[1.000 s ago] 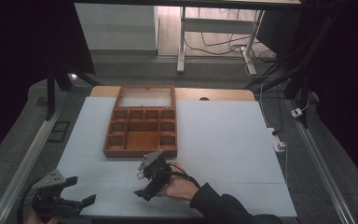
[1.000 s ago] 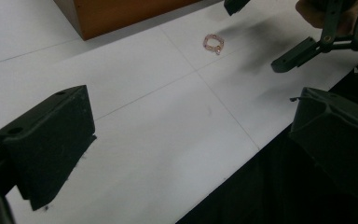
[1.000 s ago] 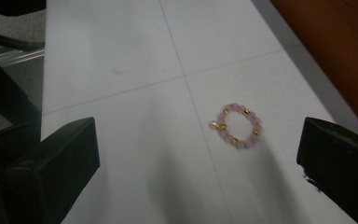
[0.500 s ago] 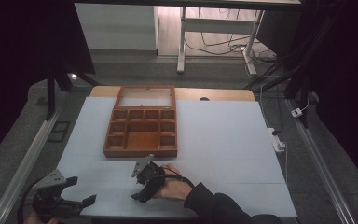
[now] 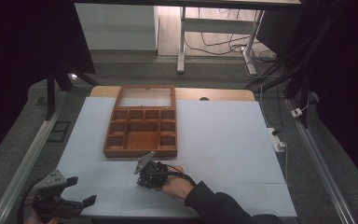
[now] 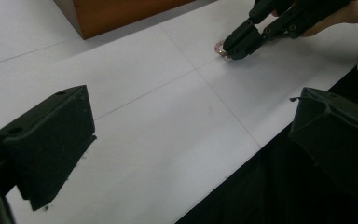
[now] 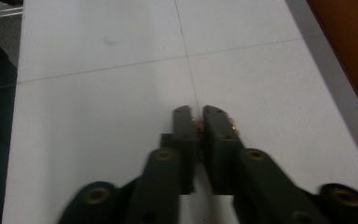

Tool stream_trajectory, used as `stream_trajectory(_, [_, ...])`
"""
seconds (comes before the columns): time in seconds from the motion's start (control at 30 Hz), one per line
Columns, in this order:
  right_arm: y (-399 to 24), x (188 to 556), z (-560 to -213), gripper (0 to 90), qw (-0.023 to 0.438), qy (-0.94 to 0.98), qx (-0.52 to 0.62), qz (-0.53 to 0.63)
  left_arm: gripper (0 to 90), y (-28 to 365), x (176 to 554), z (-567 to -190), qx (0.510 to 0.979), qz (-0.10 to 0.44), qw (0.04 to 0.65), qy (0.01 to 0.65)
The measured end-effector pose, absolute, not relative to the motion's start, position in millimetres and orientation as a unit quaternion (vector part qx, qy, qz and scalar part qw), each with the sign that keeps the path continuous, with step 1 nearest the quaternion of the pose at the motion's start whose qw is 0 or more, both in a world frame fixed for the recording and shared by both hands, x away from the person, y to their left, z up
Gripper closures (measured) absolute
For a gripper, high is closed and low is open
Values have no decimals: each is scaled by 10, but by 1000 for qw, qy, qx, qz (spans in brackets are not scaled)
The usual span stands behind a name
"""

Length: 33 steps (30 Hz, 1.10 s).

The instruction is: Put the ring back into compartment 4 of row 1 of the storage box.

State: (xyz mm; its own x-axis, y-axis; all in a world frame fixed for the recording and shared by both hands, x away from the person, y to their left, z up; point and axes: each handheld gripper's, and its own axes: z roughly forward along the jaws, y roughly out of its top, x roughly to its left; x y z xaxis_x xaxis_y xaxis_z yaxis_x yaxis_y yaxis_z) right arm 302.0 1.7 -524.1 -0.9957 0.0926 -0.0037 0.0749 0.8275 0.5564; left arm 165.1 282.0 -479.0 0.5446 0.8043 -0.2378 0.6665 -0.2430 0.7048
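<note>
Wooden compartment box [image 5: 141, 127], brown, sat on the white table surface [image 5: 223, 135] in the high view, beyond the tips of both grippers. Right gripper [image 5: 142, 173], held in the person's right hand [image 5: 175, 184], lay just short of the box's near edge. Left gripper [image 5: 81, 191] was at the near left corner of the white surface, its jaws spread wide with nothing between them.

Left gripper view: own two black jaws stood far apart, one low at left, one at right over the table's edge, bare white surface between them. Ahead of them the right gripper [image 6: 235, 44] pointed down at the surface, its tips pinched on a small shiny bead-like object [image 6: 220, 48], pinkish, touching the table. A corner of the box [image 6: 116, 14] showed beyond.

Right gripper view: jaws nearly together, a narrow gap holding the small object [image 7: 198, 122], brassy in tint; what it was could not be told. Box wall [image 7: 352, 46] ran to the right of the jaws.
</note>
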Motion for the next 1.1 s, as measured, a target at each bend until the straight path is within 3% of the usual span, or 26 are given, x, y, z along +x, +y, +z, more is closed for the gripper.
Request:
stream_trajectory(0.37, [-3,3034,-5209,882,10,953,54,298,0,2812,1652,-4790,785,88,395,468])
stream_trajectory(1.1, [-255,3190,-4797,884,15,932,91,349,0,2809,1645,-4787,785,86,398,467])
